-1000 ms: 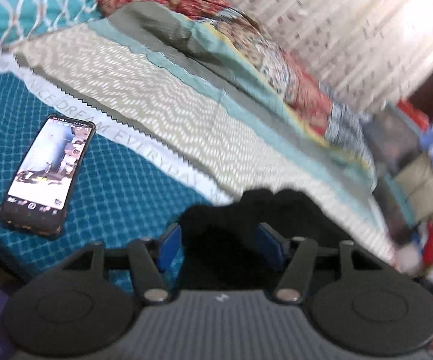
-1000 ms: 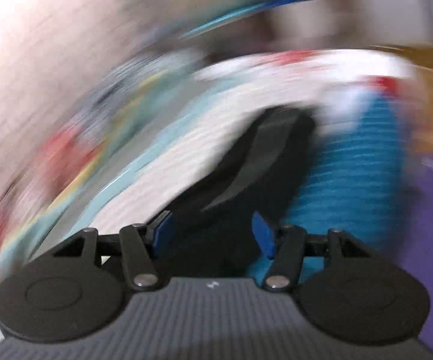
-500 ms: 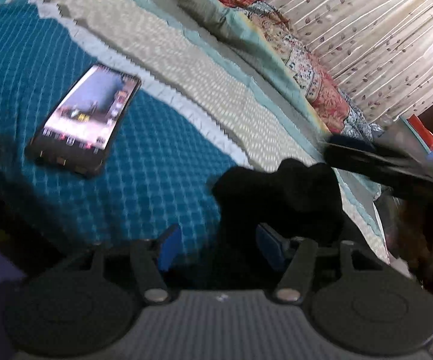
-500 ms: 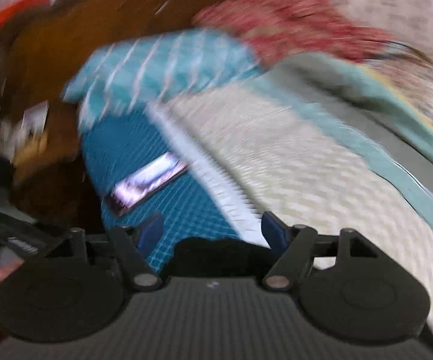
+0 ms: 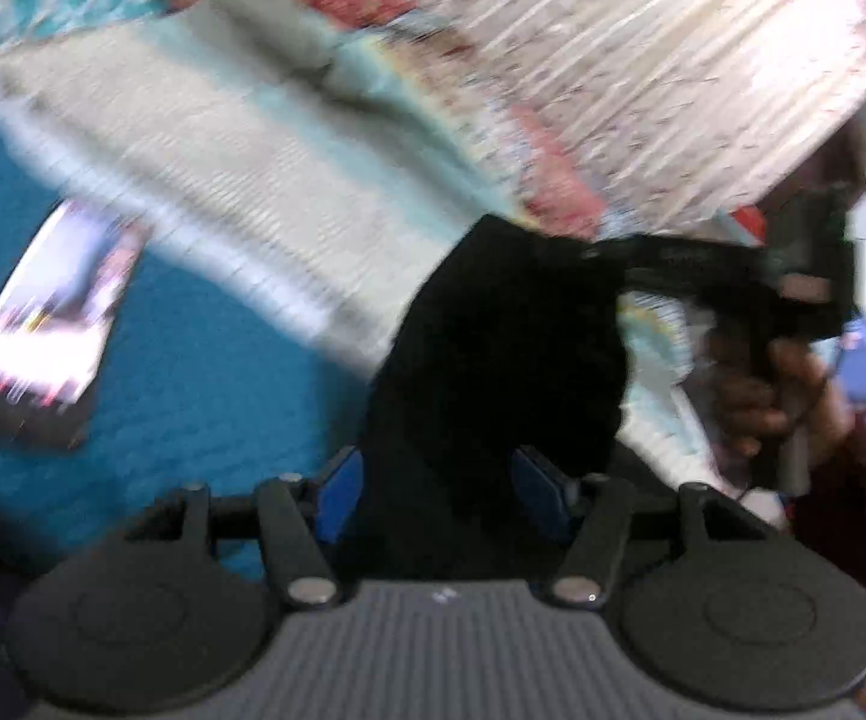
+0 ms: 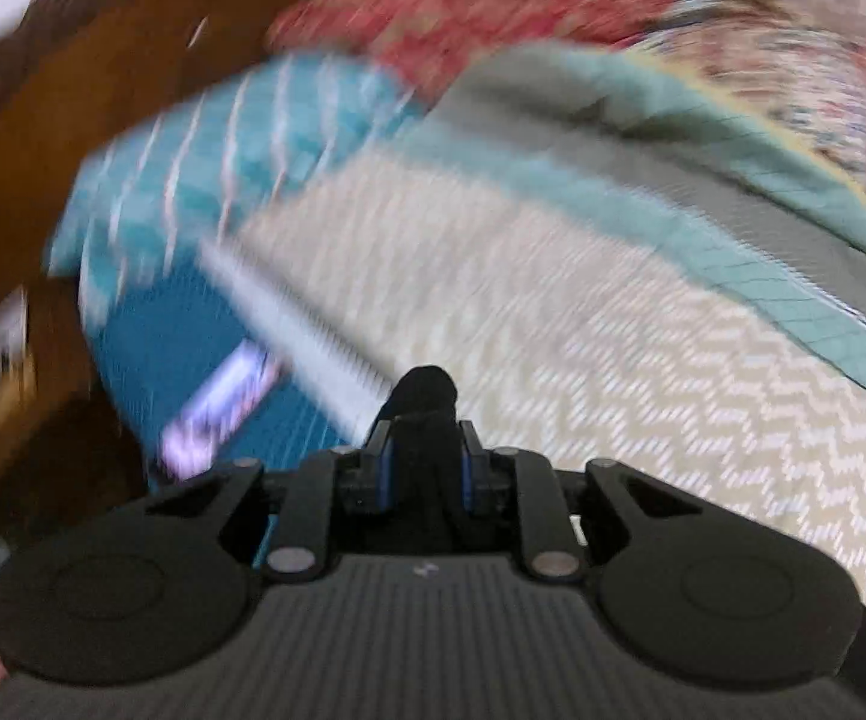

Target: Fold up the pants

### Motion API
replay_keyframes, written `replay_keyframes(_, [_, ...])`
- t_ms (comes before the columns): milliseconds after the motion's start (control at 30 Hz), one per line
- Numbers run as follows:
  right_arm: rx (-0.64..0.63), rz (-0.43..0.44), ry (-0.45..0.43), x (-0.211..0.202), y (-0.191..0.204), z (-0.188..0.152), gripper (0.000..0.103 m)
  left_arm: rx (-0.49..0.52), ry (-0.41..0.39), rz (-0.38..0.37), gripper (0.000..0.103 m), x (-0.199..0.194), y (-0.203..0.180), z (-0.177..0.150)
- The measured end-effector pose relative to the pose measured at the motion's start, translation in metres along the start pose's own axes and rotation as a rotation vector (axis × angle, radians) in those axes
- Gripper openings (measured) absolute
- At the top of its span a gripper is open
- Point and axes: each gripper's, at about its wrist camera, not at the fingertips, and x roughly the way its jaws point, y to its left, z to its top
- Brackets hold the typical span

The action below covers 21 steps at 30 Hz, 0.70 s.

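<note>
1. Two pairs of tongs meet the black pants [image 5: 493, 360], which hang in the air above the bed [image 5: 204, 372].
2. Open room – the chevron bedspread [image 6: 643, 360] lies bare beyond the cloth; a phone [image 5: 42, 330] rests well apart on the blue sheet near the bed's edge.
3. Left tongs [image 5: 439, 489] stand spread, the pants bunched between the fingers.
4. Right tongs [image 6: 423, 471] are clamped on a fold of the pants – seen from the left, they grip the upper end.
</note>
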Motion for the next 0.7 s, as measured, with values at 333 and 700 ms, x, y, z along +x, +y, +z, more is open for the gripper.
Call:
replay_keyframes(333, [0.003, 0.079, -0.204, -0.02, 0.006, 0.025, 0.023, 0.19, 0.081, -0.15, 0.018, 0.08, -0.052, 0.034])
replay_keyframes(700, [0.014, 0.237, -0.19, -0.01, 0.017, 0.001, 0.023, -0.299, -0.018, -0.012, 0.015, 0.14, 0.023, 0.051])
